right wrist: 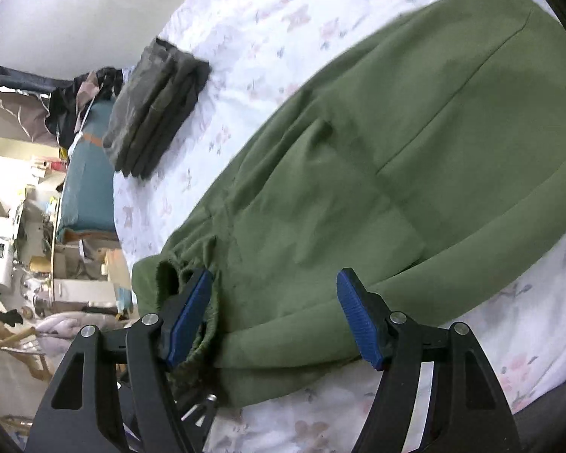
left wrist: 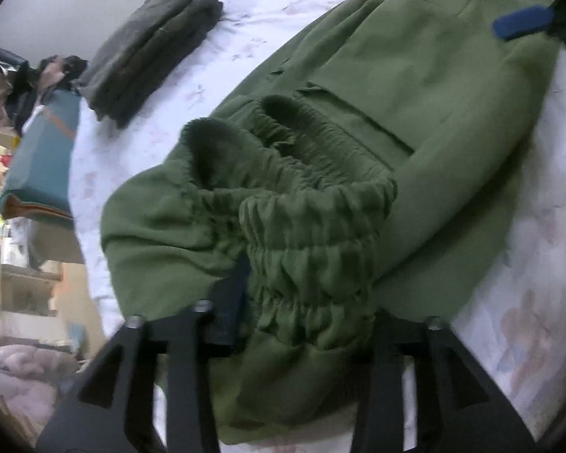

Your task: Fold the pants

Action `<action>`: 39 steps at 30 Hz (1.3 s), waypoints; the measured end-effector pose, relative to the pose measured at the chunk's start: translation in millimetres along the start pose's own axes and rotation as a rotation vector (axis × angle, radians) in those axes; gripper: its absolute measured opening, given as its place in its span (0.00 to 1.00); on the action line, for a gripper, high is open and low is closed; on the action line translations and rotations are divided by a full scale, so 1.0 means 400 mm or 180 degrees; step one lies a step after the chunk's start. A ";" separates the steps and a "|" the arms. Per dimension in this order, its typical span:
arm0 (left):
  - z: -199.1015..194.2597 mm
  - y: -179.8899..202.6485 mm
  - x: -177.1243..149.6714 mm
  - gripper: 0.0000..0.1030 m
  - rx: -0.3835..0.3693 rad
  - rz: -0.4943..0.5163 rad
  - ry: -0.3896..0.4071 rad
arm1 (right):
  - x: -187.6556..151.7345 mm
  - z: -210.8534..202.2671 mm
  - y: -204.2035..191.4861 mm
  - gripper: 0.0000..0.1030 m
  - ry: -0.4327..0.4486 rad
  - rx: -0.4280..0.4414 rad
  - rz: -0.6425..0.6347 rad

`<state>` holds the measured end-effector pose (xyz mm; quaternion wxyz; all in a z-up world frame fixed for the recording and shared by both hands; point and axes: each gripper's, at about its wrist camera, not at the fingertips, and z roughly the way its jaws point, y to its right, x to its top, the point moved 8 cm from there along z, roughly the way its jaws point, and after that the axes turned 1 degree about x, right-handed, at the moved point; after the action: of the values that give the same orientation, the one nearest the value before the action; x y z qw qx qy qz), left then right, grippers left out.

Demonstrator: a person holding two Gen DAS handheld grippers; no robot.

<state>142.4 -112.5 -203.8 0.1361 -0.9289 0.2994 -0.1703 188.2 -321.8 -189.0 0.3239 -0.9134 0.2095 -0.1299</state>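
Green pants (left wrist: pixel 426 87) lie spread on the bed, and their gathered elastic waistband (left wrist: pixel 313 234) is bunched up nearest my left gripper (left wrist: pixel 305 313). That gripper's jaws stand apart with the waistband lying loose between them; only the left fingertip (left wrist: pixel 228 298) shows, the other is under cloth. In the right wrist view my right gripper (right wrist: pixel 275 317) hovers open over the pants (right wrist: pixel 415 143), with nothing between its blue pads (right wrist: pixel 358 321). Its left finger is beside the waistband end (right wrist: pixel 177 275). A blue pad of the right gripper (left wrist: pixel 520 22) also shows at the far end of the pants.
A stack of folded dark grey pants (left wrist: pixel 151 53) (right wrist: pixel 158 109) sits on the white floral sheet (right wrist: pixel 268 30) beyond the green pair. The bed's teal side (right wrist: pixel 86 173) drops off at the left, with a cluttered room (right wrist: pixel 19 226) below.
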 end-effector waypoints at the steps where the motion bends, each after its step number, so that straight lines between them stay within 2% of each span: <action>1: -0.018 -0.006 -0.006 0.65 -0.0158 -0.0040 0.0059 | -0.004 -0.005 0.003 0.69 -0.0046 0.0022 -0.0021; 2: -0.055 -0.018 -0.013 0.79 -0.0435 -0.0128 0.0175 | -0.012 0.009 -0.016 0.69 -0.0099 0.0049 -0.0058; 4: -0.109 -0.029 -0.023 0.85 -0.0823 -0.0266 0.0351 | -0.028 0.008 -0.044 0.69 -0.0170 0.0060 -0.0192; 6: -0.168 -0.081 -0.039 0.86 -0.1168 -0.0485 0.0496 | -0.043 0.031 -0.079 0.69 -0.0202 0.0028 -0.0413; 7: -0.185 -0.125 -0.054 0.87 -0.1270 -0.0656 0.0541 | -0.051 0.035 -0.098 0.69 -0.0210 0.0029 -0.0526; 9: -0.184 -0.212 -0.081 0.90 -0.1185 -0.1067 0.0591 | -0.069 0.060 -0.159 0.69 -0.0275 0.0065 -0.0807; 11: -0.122 -0.317 -0.130 0.91 -0.0789 -0.1654 0.0396 | -0.084 0.091 -0.229 0.69 -0.0371 0.0110 -0.1096; 13: -0.023 -0.371 -0.209 0.90 -0.0604 -0.2235 -0.0123 | -0.086 0.137 -0.304 0.69 -0.0368 0.0051 -0.1380; 14: 0.013 -0.373 -0.238 0.90 -0.0634 -0.2412 -0.0327 | -0.085 0.158 -0.328 0.69 -0.0358 0.0025 -0.1474; 16: 0.080 -0.348 -0.291 0.90 -0.0880 -0.2671 -0.0693 | -0.083 0.222 -0.372 0.69 -0.0412 -0.0112 -0.1631; 17: 0.096 -0.336 -0.308 0.90 -0.0925 -0.2701 -0.0816 | -0.085 0.256 -0.384 0.68 -0.0461 -0.0190 -0.1690; 19: 0.104 -0.323 -0.312 0.90 -0.0893 -0.2645 -0.0847 | -0.095 0.317 -0.400 0.53 -0.0594 -0.0244 -0.1777; 20: 0.103 -0.317 -0.311 0.91 -0.0820 -0.2550 -0.0842 | -0.100 0.344 -0.398 0.17 -0.0673 -0.0291 -0.1801; 21: 0.108 -0.301 -0.312 0.91 -0.0765 -0.2404 -0.0876 | -0.103 0.355 -0.395 0.04 -0.0730 -0.0262 -0.1774; 22: 0.116 -0.287 -0.316 0.91 -0.0761 -0.2319 -0.0940 | -0.096 0.343 -0.397 0.04 -0.0642 -0.0194 -0.1740; 23: 0.123 -0.271 -0.321 0.92 -0.0793 -0.2291 -0.0996 | -0.066 0.300 -0.397 0.04 -0.0301 -0.0182 -0.1704; 24: 0.128 -0.257 -0.329 0.92 -0.0837 -0.2285 -0.1047 | -0.044 0.272 -0.385 0.04 -0.0123 -0.0177 -0.1609; 25: 0.130 -0.249 -0.332 0.92 -0.0840 -0.2265 -0.1064 | -0.027 0.256 -0.361 0.04 -0.0048 -0.0160 -0.1414; 26: 0.129 -0.244 -0.332 0.92 -0.0811 -0.2225 -0.1061 | -0.027 0.271 -0.315 0.05 -0.0200 -0.0211 -0.1169; 27: 0.127 -0.238 -0.329 0.92 -0.0788 -0.2170 -0.1057 | -0.040 0.296 -0.290 0.12 -0.0393 -0.0269 -0.1103; 28: 0.124 -0.234 -0.330 0.92 -0.0788 -0.2154 -0.1057 | -0.059 0.322 -0.266 0.13 -0.0624 -0.0355 -0.1095; 29: 0.122 -0.234 -0.330 0.92 -0.0803 -0.2174 -0.1059 | -0.070 0.332 -0.252 0.13 -0.0740 -0.0441 -0.1162; 31: 0.118 -0.240 -0.331 0.92 -0.0831 -0.2251 -0.1052 | -0.052 0.296 -0.258 0.29 -0.0575 -0.0616 -0.1414; 32: 0.114 -0.257 -0.329 0.92 -0.0831 -0.2281 -0.1025 | -0.040 0.278 -0.265 0.45 -0.0493 -0.0699 -0.1511; 33: 0.102 -0.279 -0.329 0.92 -0.0795 -0.2283 -0.0967 | -0.024 0.257 -0.275 0.53 -0.0393 -0.0769 -0.1621; 36: 0.062 -0.298 -0.290 0.91 -0.0645 -0.2239 -0.0662 | -0.020 0.189 -0.333 0.53 -0.0328 -0.0659 -0.1953; 38: 0.037 -0.306 -0.265 0.91 -0.0617 -0.2226 -0.0496 | -0.071 0.163 -0.375 0.53 -0.0455 -0.0406 -0.2137; 39: 0.029 -0.309 -0.253 0.91 -0.0619 -0.2231 -0.0436 | -0.112 0.159 -0.389 0.49 -0.0549 -0.0285 -0.2212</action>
<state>132.8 47.2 -194.4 0.0002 -0.9929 -0.0320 -0.1147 218.9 -157.5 -141.2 0.2366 -0.9509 -0.1362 -0.1455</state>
